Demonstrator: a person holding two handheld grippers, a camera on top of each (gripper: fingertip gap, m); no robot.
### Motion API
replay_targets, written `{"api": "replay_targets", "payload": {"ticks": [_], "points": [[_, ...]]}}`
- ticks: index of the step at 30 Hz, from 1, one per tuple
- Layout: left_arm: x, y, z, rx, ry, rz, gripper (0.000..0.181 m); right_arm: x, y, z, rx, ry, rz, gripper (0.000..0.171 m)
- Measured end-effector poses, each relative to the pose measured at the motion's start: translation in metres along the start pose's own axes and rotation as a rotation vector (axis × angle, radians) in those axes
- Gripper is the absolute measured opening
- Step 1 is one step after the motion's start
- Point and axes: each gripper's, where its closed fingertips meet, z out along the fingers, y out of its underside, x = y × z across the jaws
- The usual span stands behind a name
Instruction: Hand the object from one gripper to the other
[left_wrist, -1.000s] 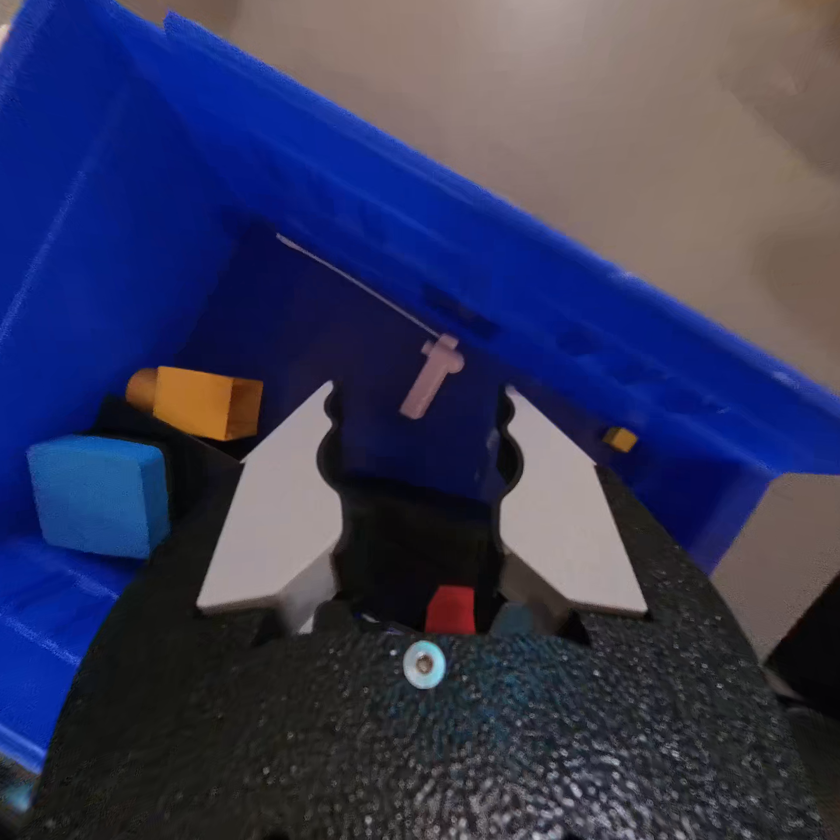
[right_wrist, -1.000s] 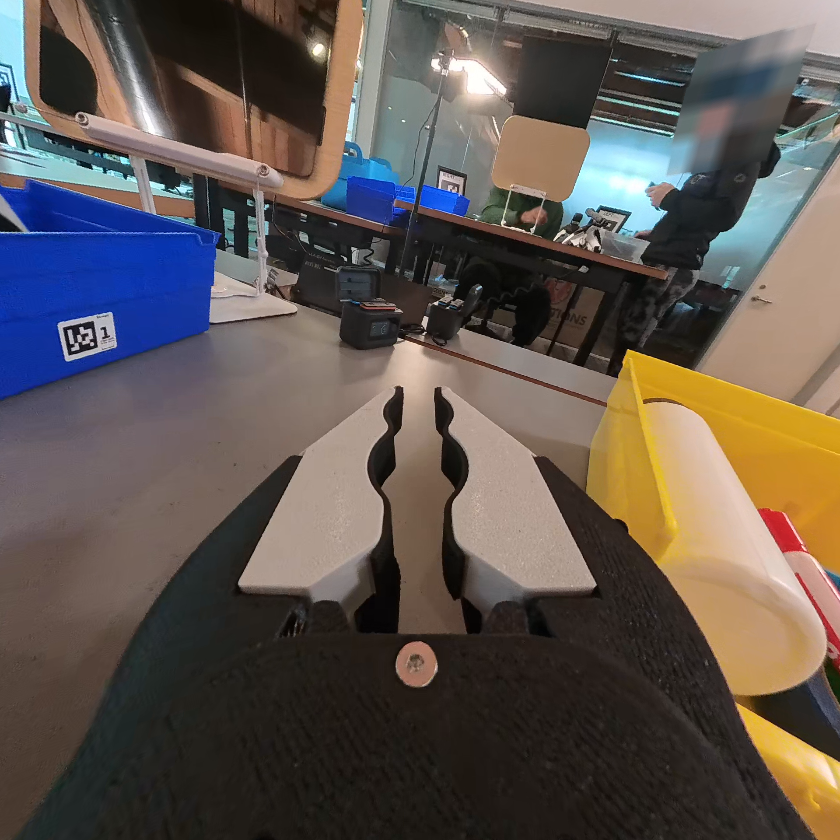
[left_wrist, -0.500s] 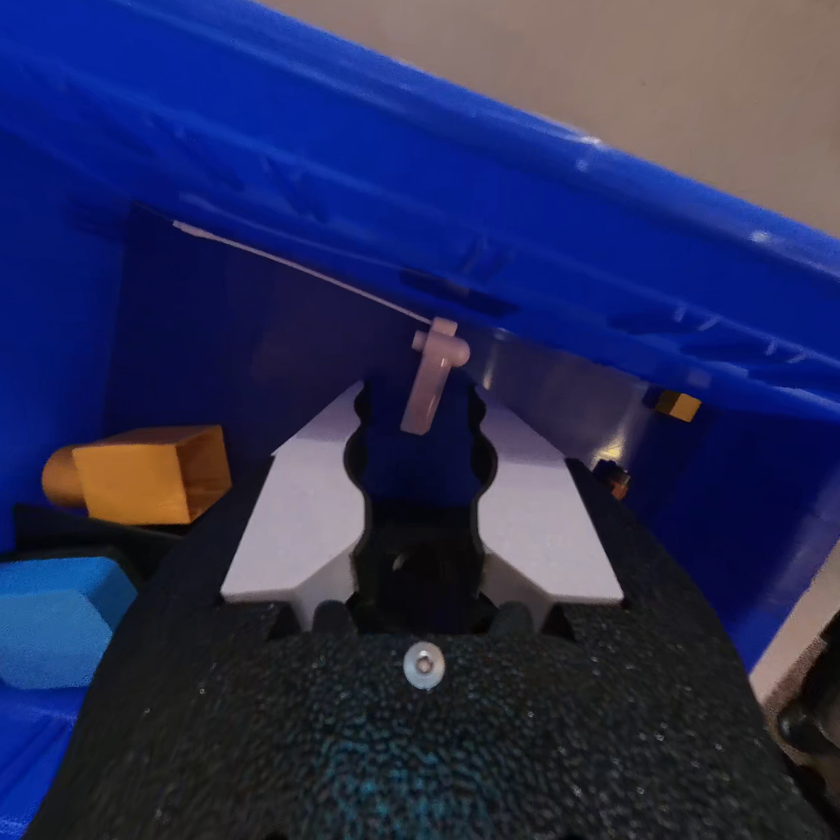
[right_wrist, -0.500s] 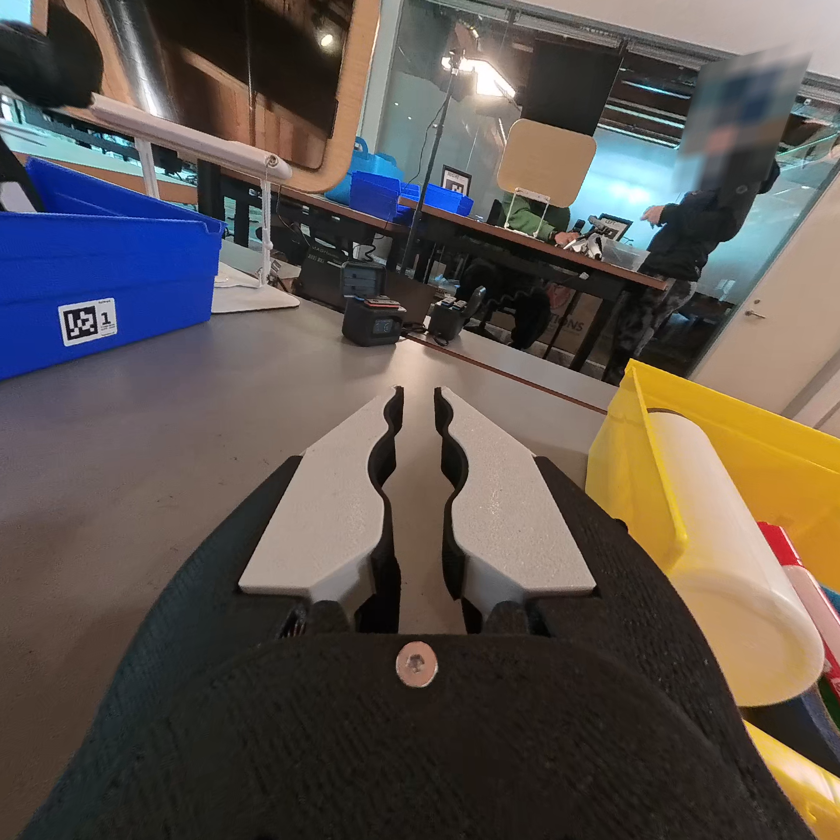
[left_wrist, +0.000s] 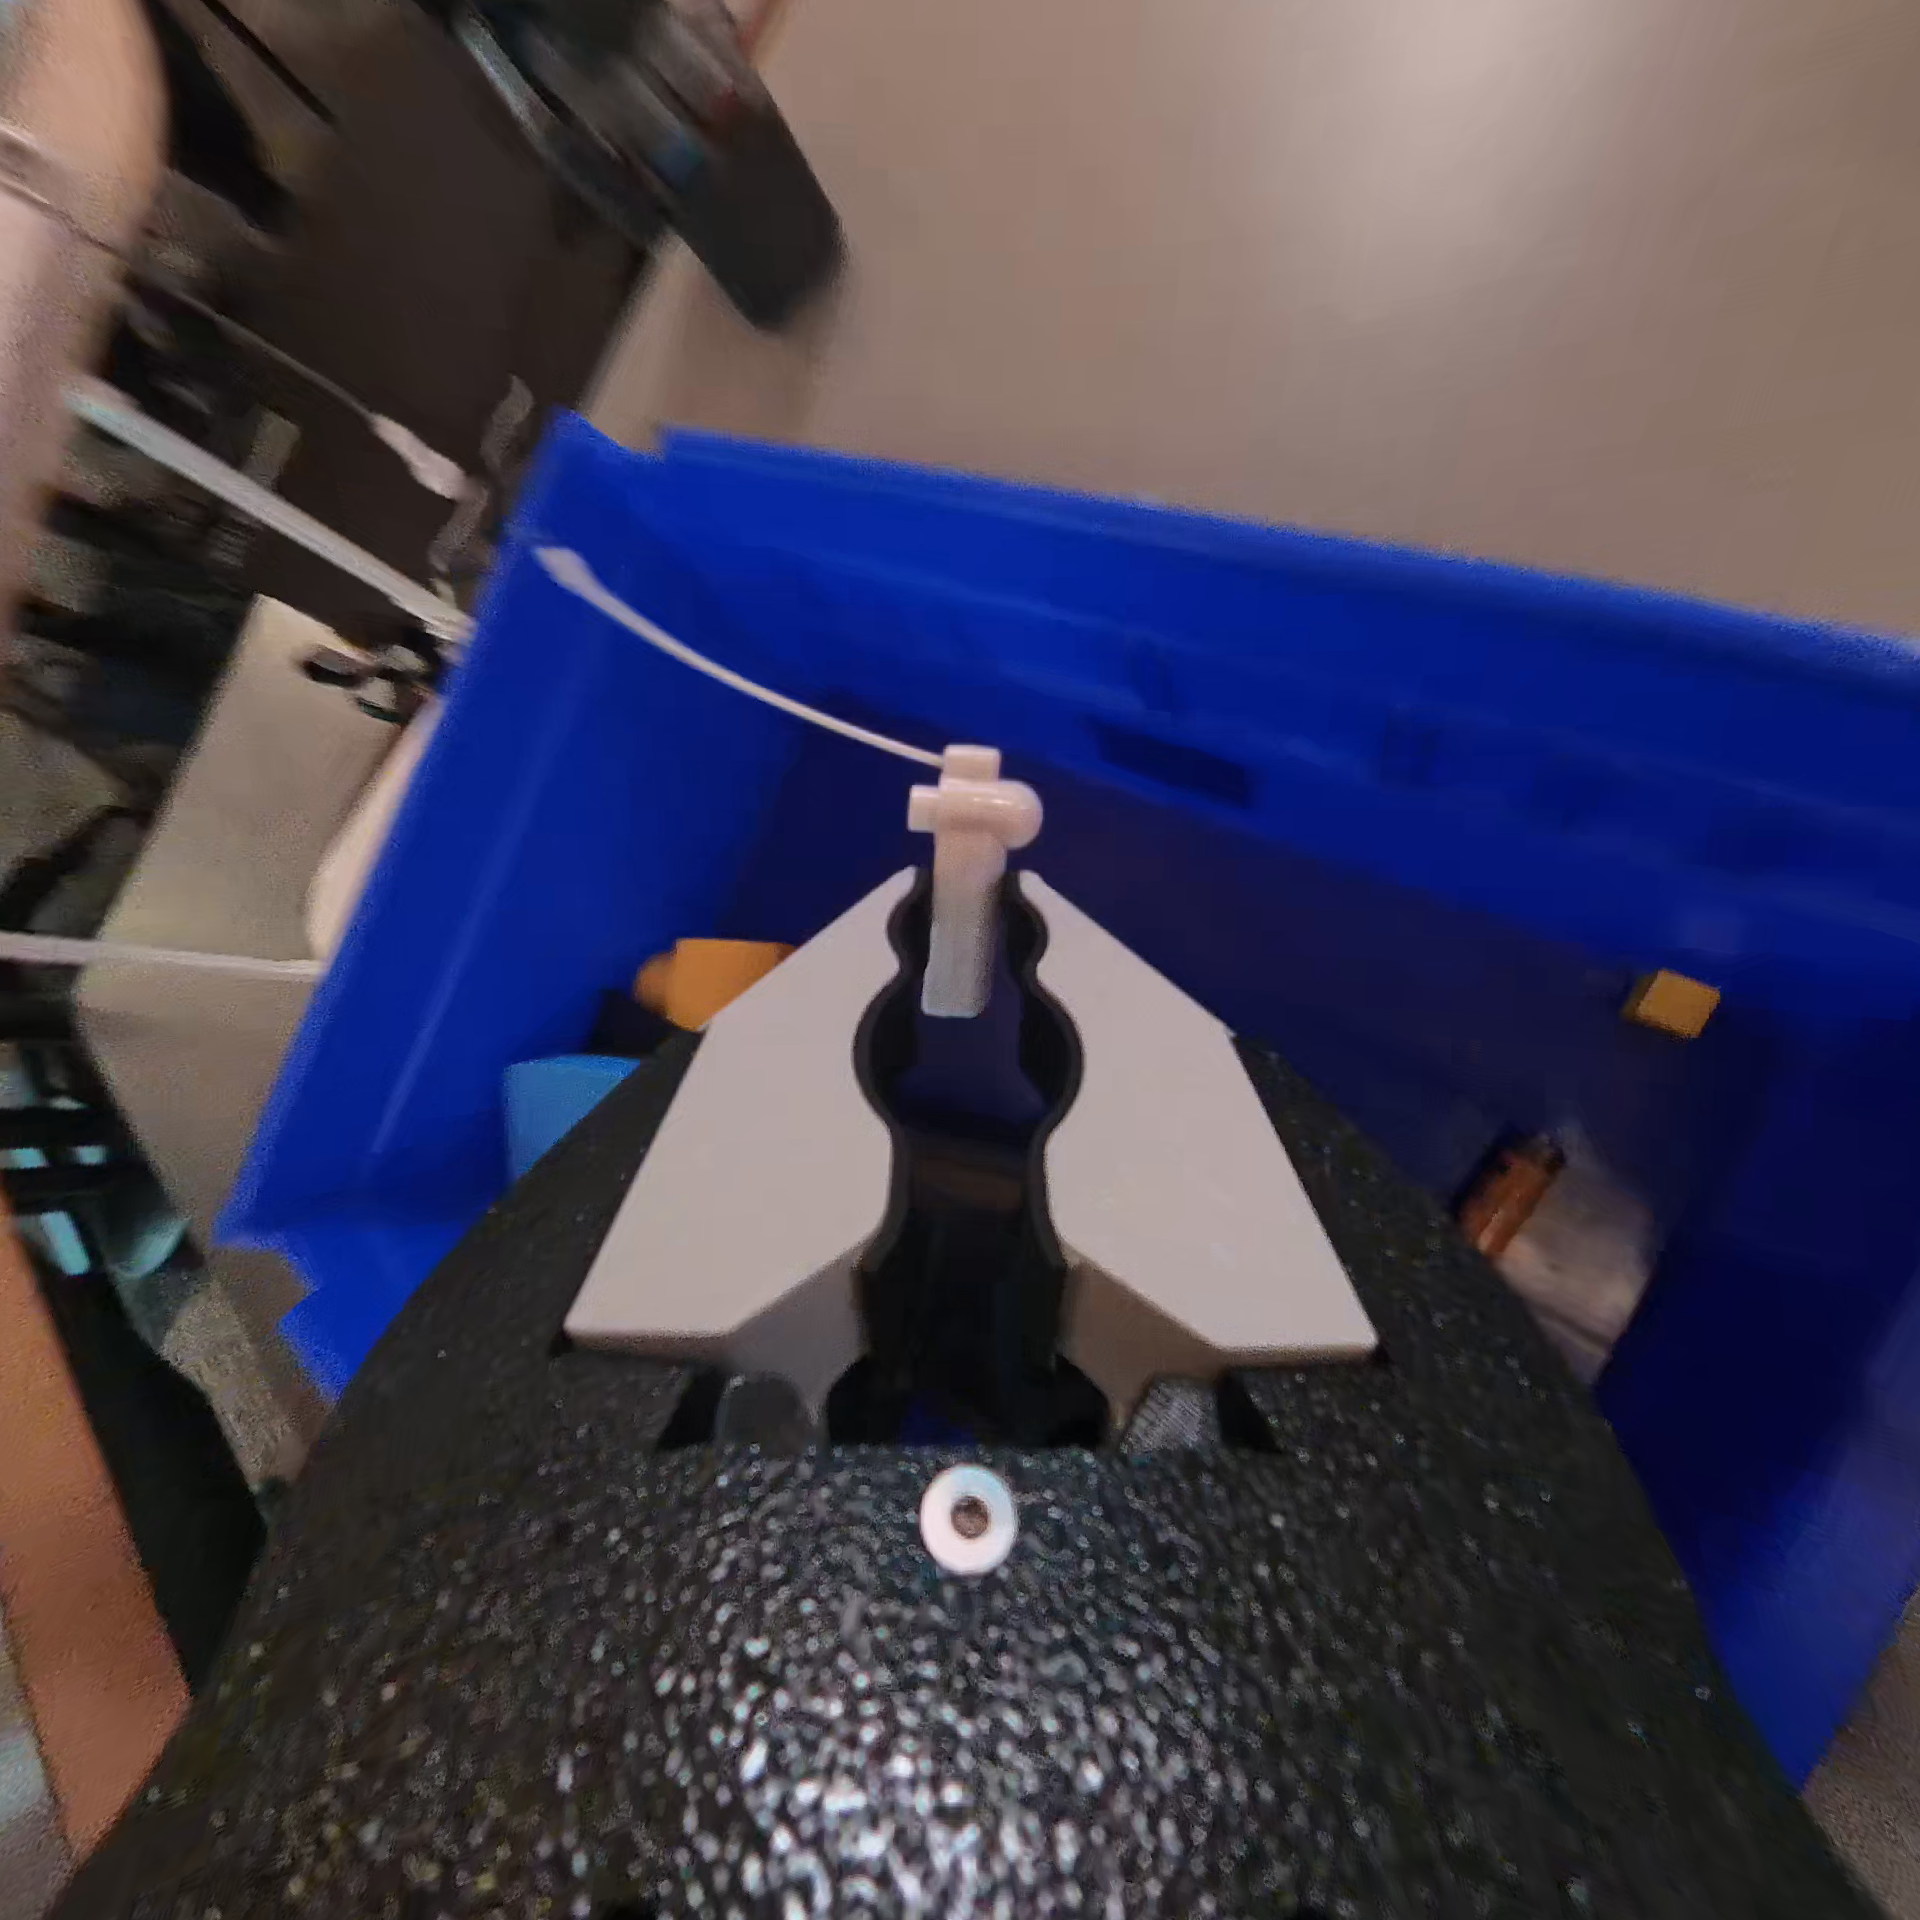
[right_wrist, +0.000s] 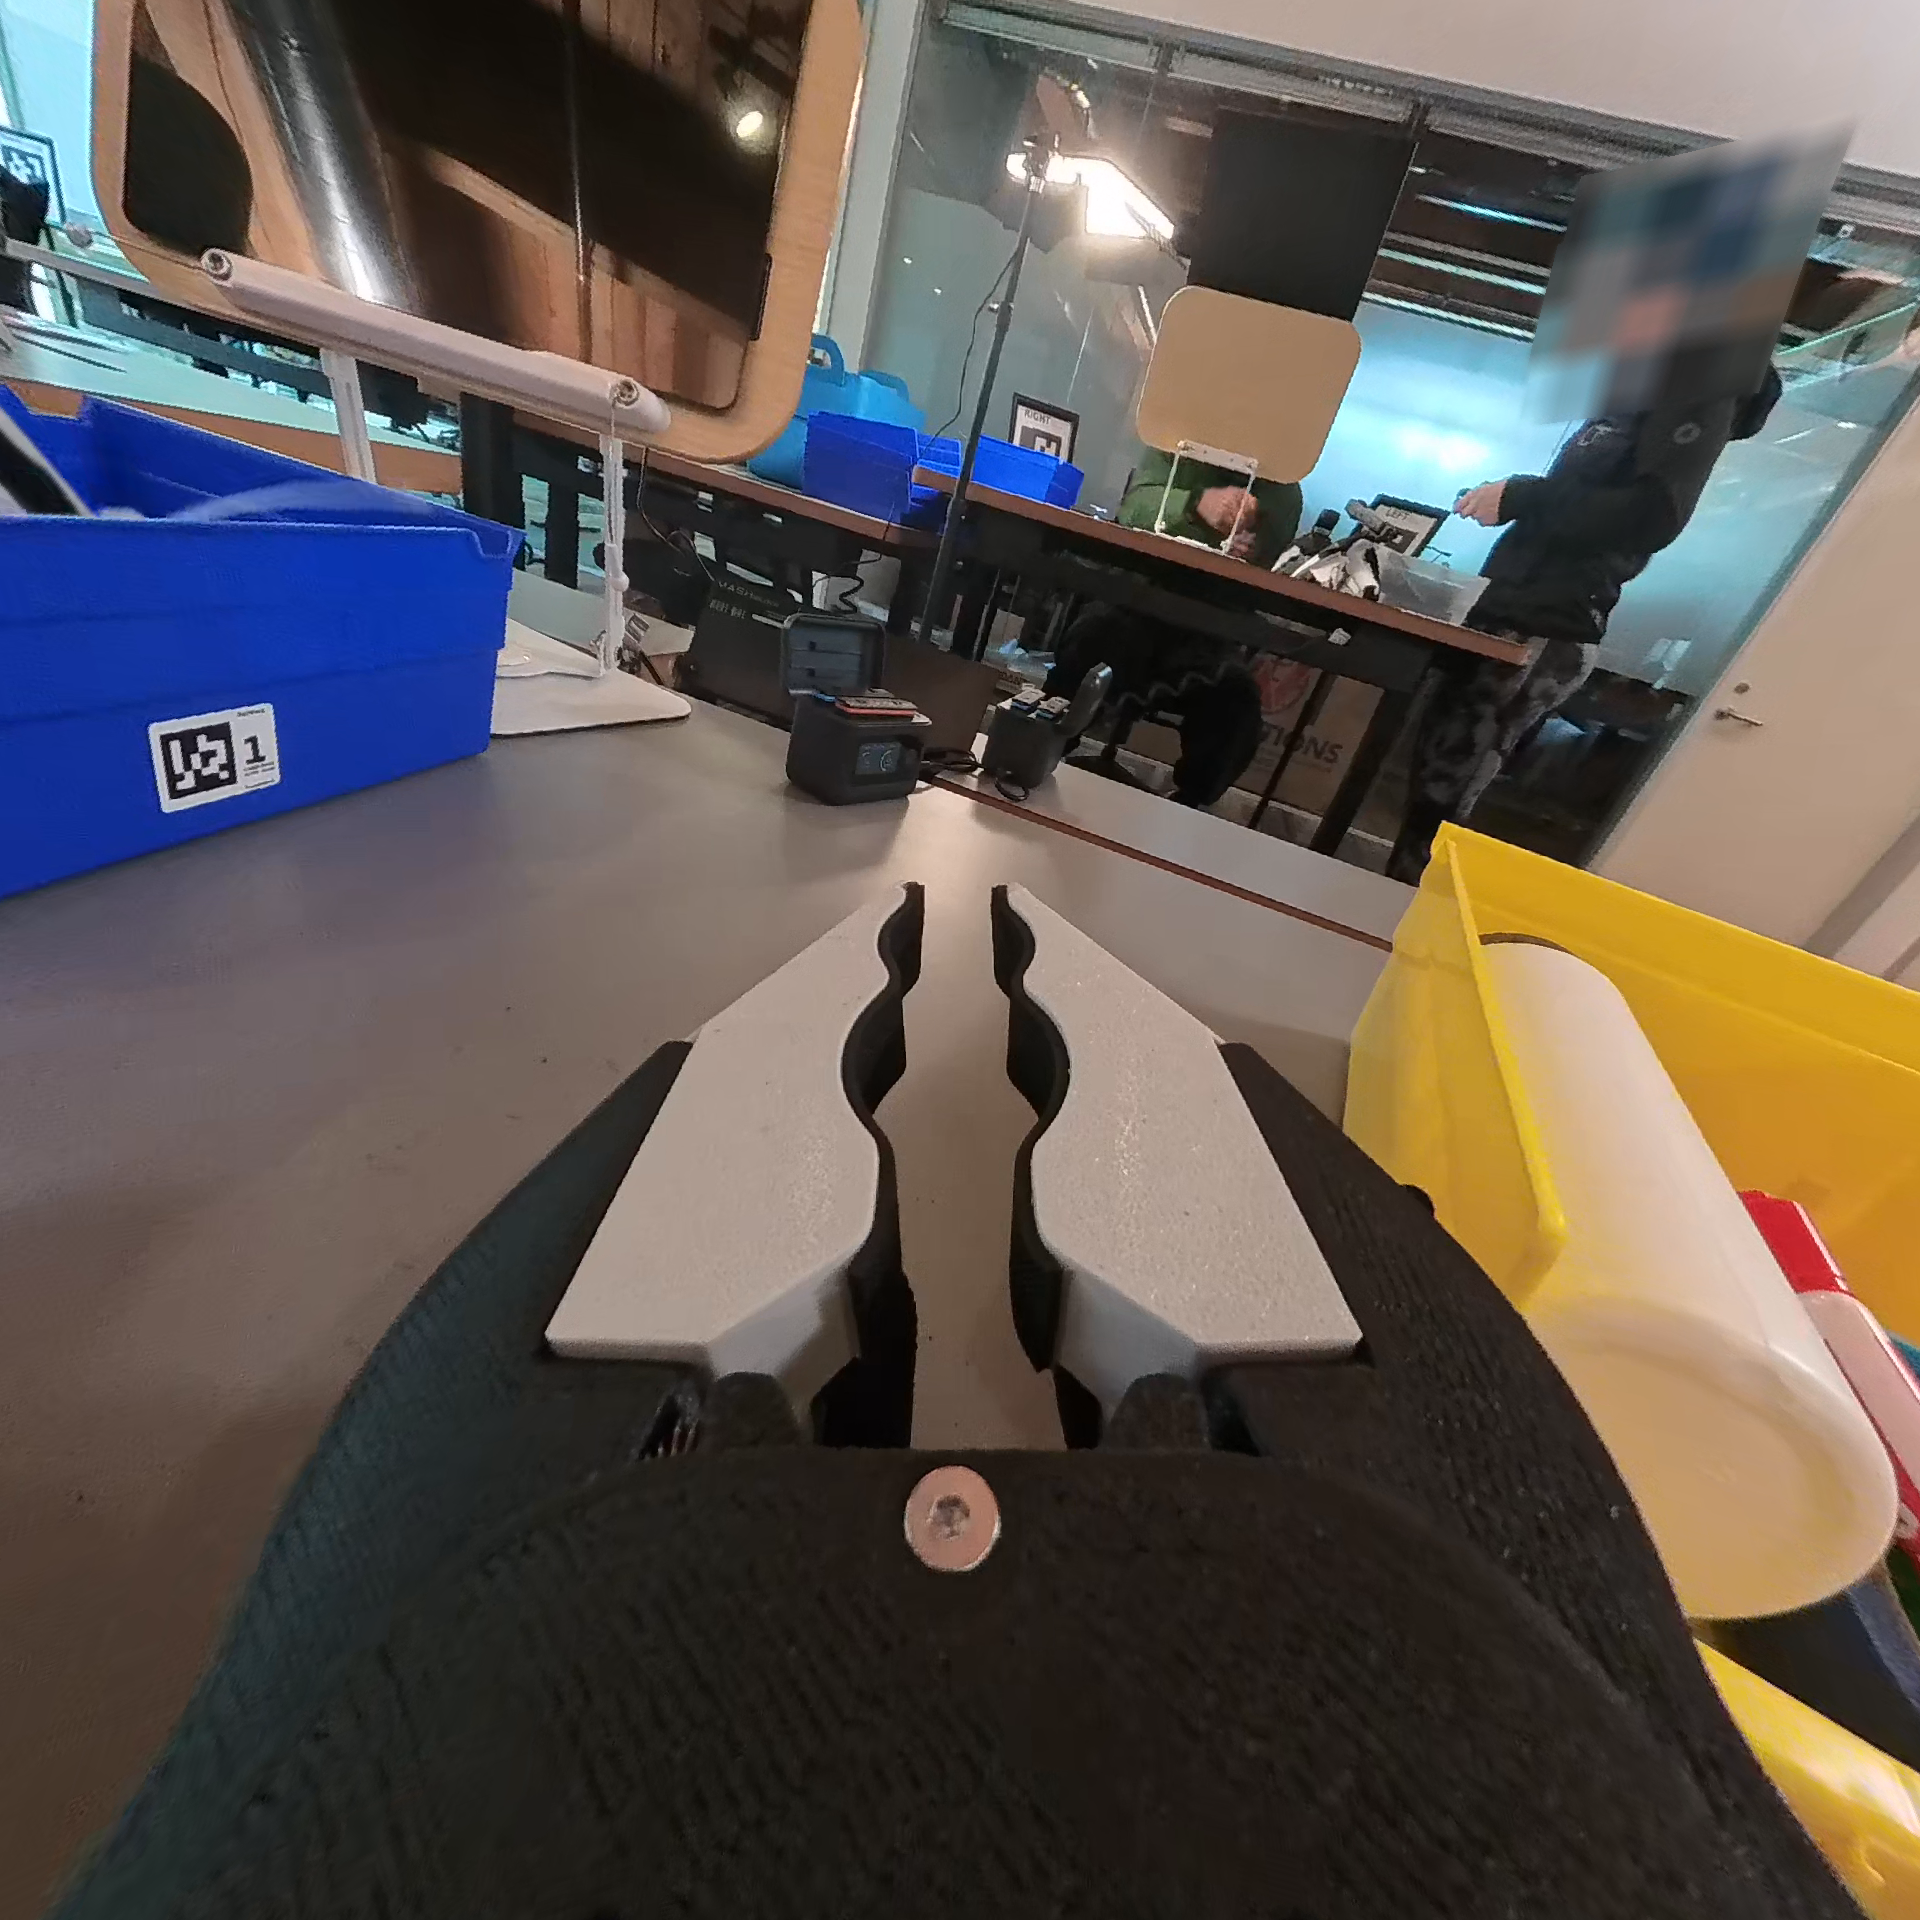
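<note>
The left gripper is clenching the lower end of a white zip tie at its very tips, above the blue bin. The tie's head is sticking out past the tips and its tail is trailing off toward the bin's far left corner. The grip looks shallow, though blur is making that hard to judge, so carrying it slowly and level toward the other side seems wise. The right gripper is waiting empty over the desk, jaws slightly parted, beside the yellow bin; it would need to widen before receiving.
</note>
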Motion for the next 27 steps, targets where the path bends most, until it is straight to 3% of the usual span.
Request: {"api": "replay_targets", "payload": {"ticks": [1,8,13,17,21,27], "points": [[-0.005,-0.008,-0.009,0.055,-0.039,-0.011,0.012,0.0,0.0,0.0,0.003,0.0,0.002,0.011],[-0.009,-0.092,-0.069,0.4,-0.209,0.006,0.012,-0.001,-0.002,-0.001,0.016,-0.001,-0.007,0.011],[0.032,-0.179,-0.087,0.613,-0.23,0.058,0.011,0.0,-0.006,-0.002,0.047,0.001,-0.015,0.011],[0.08,-0.229,-0.078,0.747,-0.25,0.032,0.011,0.007,-0.008,-0.005,0.072,0.016,-0.003,0.011],[0.121,-0.239,-0.044,0.776,-0.392,0.075,0.011,0.014,-0.012,-0.009,0.114,0.041,-0.006,0.011],[0.149,-0.208,0.013,0.688,-0.575,0.244,0.011,0.0,-0.025,-0.013,0.201,-0.045,-0.011,0.013]]}}
